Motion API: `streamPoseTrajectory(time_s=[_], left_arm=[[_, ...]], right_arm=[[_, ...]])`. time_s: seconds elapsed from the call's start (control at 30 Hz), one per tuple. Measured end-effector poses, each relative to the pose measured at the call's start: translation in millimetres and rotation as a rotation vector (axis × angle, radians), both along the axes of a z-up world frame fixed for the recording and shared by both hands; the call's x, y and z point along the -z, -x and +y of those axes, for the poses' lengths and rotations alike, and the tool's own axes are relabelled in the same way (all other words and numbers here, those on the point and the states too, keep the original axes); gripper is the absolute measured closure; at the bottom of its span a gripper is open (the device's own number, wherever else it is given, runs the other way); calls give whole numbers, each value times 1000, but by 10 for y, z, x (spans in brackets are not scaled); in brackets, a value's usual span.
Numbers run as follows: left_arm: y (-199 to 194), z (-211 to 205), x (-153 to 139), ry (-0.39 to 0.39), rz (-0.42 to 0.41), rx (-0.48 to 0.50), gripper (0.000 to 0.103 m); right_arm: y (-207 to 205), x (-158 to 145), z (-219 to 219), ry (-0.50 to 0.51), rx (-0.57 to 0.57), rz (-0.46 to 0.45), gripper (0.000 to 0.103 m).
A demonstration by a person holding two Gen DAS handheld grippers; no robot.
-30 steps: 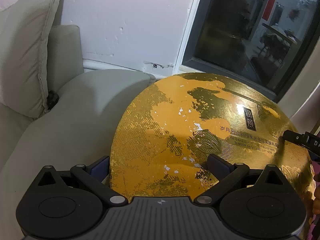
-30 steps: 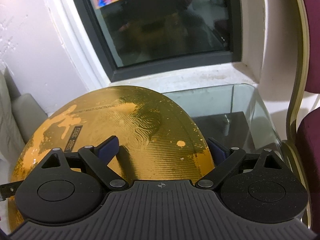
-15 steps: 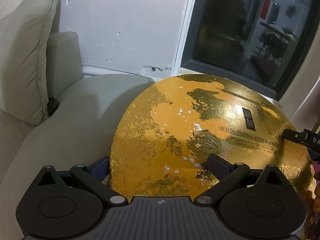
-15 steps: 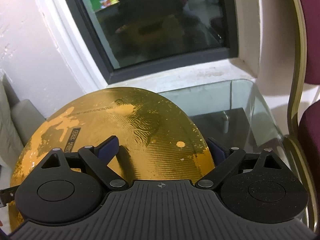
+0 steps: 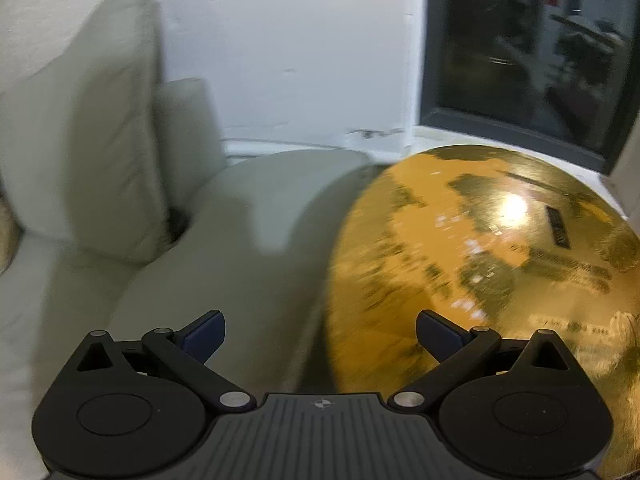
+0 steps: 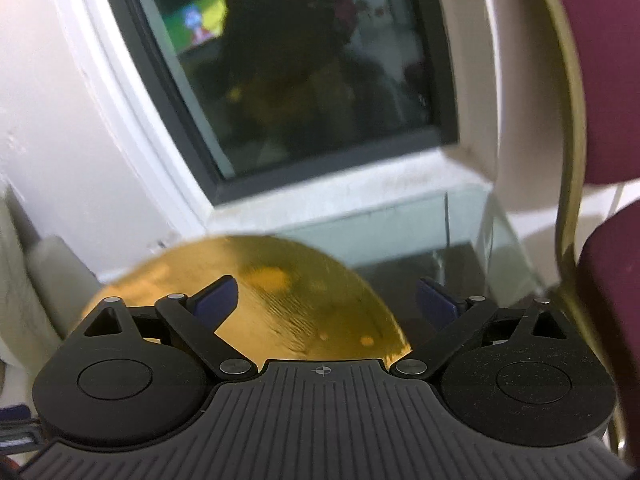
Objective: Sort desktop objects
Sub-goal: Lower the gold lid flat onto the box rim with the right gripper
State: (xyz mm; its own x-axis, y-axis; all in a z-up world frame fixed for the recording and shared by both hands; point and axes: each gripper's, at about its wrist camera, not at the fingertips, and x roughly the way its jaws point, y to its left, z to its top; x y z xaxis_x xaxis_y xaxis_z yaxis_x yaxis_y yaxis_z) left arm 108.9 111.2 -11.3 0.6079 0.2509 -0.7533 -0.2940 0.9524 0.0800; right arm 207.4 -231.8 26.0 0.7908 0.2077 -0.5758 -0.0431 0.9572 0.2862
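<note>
The big round gold box is the largest thing here. It lies flat, with one side on the arm of the pale sofa and the other side by the glass worktop, just under the dark window. A dark red chair stands on the far right.

The box is round, so it has no long side. What matters is which way it lies from each gripper.

From the left gripper, the box lies ahead and off to the right. Its right finger is over the gold top, and its left finger is over the sofa arm. The two fingers are wide apart and nothing is between them.

From the right gripper, the box lies ahead, low and a bit to the left. Its left finger is over the gold top, and its right finger is over the glass. Its jaws have just been opening wider, and they press on nothing.

So the box sits between the two hands, and neither one holds it. It looks about equally near to both. I think the box has been put down, and the hands can go for the next thing.
</note>
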Motion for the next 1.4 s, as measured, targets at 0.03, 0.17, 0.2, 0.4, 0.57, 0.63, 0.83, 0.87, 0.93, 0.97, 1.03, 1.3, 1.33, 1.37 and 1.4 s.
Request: streamPoseTrajectory(time_s=[0.03, 0.17, 0.2, 0.4, 0.57, 0.63, 0.83, 0.87, 0.93, 0.97, 1.03, 1.3, 1.33, 1.37, 1.4], left_arm=[[85, 19, -31, 6, 6, -13, 1], [412, 16, -76, 9, 23, -51, 1], [482, -5, -75, 1, 26, -61, 1], [819, -172, -71, 15, 15, -37, 1], [730, -185, -66, -18, -19, -37, 1], [624, -111, -53, 1, -16, -60, 1], [422, 59, -87, 29, -23, -112, 2], [390, 77, -87, 32, -31, -110, 2], [305, 131, -71, 58, -45, -108, 3], [255, 160, -58, 76, -49, -107, 3], [169, 213, -33, 108, -51, -105, 4], [-39, 342, 100, 193, -8, -109, 5], [-50, 360, 103, 199, -9, -118, 5], [-59, 376, 104, 200, -11, -129, 4], [-70, 393, 104, 199, -12, -138, 2]], right_arm=[[109, -98, 4, 1, -12, -13, 4], [607, -276, 101, 69, -67, -28, 1], [745, -265, 149, 98, -81, -22, 1], [1517, 9, 397, 120, -131, 62, 2], [1835, 165, 516, 182, -159, 106, 2], [1915, 164, 531, 183, -170, 99, 2], [2068, 89, 561, 187, -184, 75, 2], [2078, 75, 559, 186, -183, 73, 2], [2075, 71, 557, 180, -176, 76, 2], [2072, 73, 559, 178, -173, 79, 2], [2073, 74, 576, 180, -170, 84, 2], [2065, 76, 664, 205, -182, 89, 2], [2066, 77, 675, 209, -184, 90, 2], [2066, 77, 685, 212, -186, 90, 2], [2067, 78, 692, 215, -188, 90, 2]])
